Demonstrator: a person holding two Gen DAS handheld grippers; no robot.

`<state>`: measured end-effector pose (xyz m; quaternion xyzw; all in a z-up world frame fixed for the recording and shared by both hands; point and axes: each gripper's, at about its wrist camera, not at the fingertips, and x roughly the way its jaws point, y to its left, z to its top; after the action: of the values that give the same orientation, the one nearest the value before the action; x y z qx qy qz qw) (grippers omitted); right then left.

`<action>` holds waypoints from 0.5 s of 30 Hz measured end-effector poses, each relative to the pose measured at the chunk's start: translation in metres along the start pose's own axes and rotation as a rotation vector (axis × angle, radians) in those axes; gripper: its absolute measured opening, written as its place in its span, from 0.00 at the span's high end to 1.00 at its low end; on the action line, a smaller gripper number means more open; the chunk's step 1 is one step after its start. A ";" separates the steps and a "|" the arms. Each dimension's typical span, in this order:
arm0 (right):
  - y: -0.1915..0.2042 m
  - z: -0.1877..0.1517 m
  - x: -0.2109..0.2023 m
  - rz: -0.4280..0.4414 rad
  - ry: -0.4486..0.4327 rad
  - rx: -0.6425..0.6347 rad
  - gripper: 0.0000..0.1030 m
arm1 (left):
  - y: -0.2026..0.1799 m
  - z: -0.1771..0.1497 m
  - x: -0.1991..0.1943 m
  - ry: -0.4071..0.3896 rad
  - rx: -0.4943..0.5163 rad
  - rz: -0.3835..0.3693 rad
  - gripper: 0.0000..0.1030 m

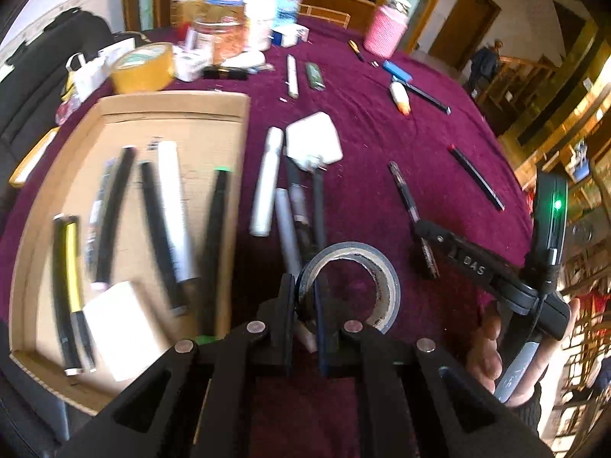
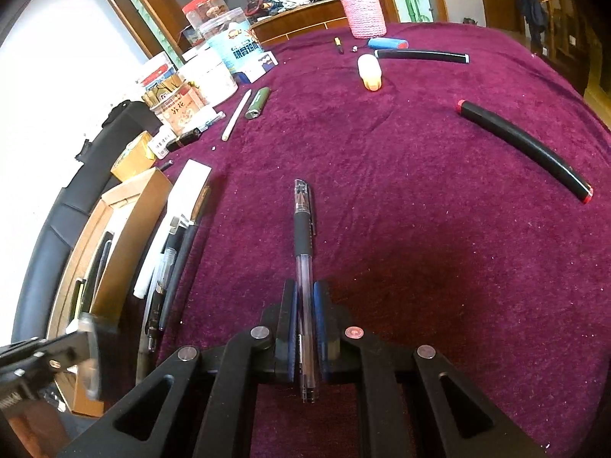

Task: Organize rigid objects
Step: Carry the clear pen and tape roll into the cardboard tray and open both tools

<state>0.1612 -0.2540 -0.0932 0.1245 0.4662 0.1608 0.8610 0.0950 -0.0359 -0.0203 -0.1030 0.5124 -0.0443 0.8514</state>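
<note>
My left gripper (image 1: 305,297) is shut on the rim of a roll of dark tape (image 1: 355,267), held just right of the cardboard tray (image 1: 172,105). The tray holds several black and white pens and a white block (image 1: 122,328). My right gripper (image 2: 304,305) is shut on a clear pen with a black grip (image 2: 303,229), which points forward over the purple cloth. The right gripper also shows in the left wrist view (image 1: 429,234), holding the same pen (image 1: 404,191). Loose white and dark pens (image 1: 267,179) and a white charger (image 1: 313,141) lie beside the tray.
A black tube with red ends (image 2: 523,145) lies at the right. A white-and-orange object (image 2: 369,70), a blue cylinder (image 2: 387,43), a green lighter (image 2: 257,103) and a pink knitted holder (image 2: 362,7) lie farther back. Jars, boxes and yellow tape (image 1: 143,65) crowd the far left.
</note>
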 end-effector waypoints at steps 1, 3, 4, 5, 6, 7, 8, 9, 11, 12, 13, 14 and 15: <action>0.000 0.000 -0.002 0.017 -0.002 0.016 0.92 | 0.010 -0.001 -0.007 -0.010 -0.014 -0.004 0.91; 0.005 -0.002 -0.010 0.050 -0.019 0.026 0.92 | 0.023 -0.003 -0.014 -0.023 -0.036 -0.005 0.91; 0.011 -0.004 -0.015 0.052 -0.028 0.027 0.92 | 0.033 -0.003 -0.018 -0.029 -0.051 -0.003 0.91; 0.019 -0.006 -0.020 0.056 -0.034 0.025 0.92 | 0.039 -0.004 -0.021 -0.032 -0.060 -0.004 0.91; 0.027 -0.007 -0.024 0.067 -0.040 0.023 0.92 | 0.045 -0.005 -0.024 -0.036 -0.070 -0.008 0.91; 0.035 -0.008 -0.028 0.081 -0.045 0.018 0.92 | 0.055 -0.005 -0.028 -0.042 -0.085 -0.014 0.91; 0.046 -0.009 -0.032 0.100 -0.051 0.010 0.92 | 0.060 -0.005 -0.030 -0.047 -0.092 -0.016 0.91; 0.054 -0.010 -0.035 0.112 -0.054 0.003 0.92 | 0.068 -0.005 -0.034 -0.055 -0.103 -0.014 0.91; 0.077 -0.011 -0.041 0.153 -0.057 -0.020 0.92 | 0.081 -0.006 -0.041 -0.070 -0.127 -0.011 0.91; 0.091 -0.011 -0.044 0.173 -0.058 -0.040 0.92 | 0.087 -0.006 -0.045 -0.075 -0.137 -0.011 0.91; 0.100 -0.011 -0.046 0.183 -0.058 -0.055 0.92 | 0.097 -0.006 -0.049 -0.084 -0.154 -0.010 0.91; 0.112 -0.011 -0.046 0.195 -0.055 -0.075 0.92 | 0.103 -0.005 -0.052 -0.091 -0.162 -0.006 0.91; 0.123 -0.011 -0.045 0.208 -0.049 -0.091 0.92 | 0.108 -0.005 -0.054 -0.097 -0.170 -0.001 0.91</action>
<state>0.1090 -0.1585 -0.0198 0.1369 0.4220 0.2671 0.8555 0.0622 0.0790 0.0001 -0.1770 0.4722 0.0039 0.8635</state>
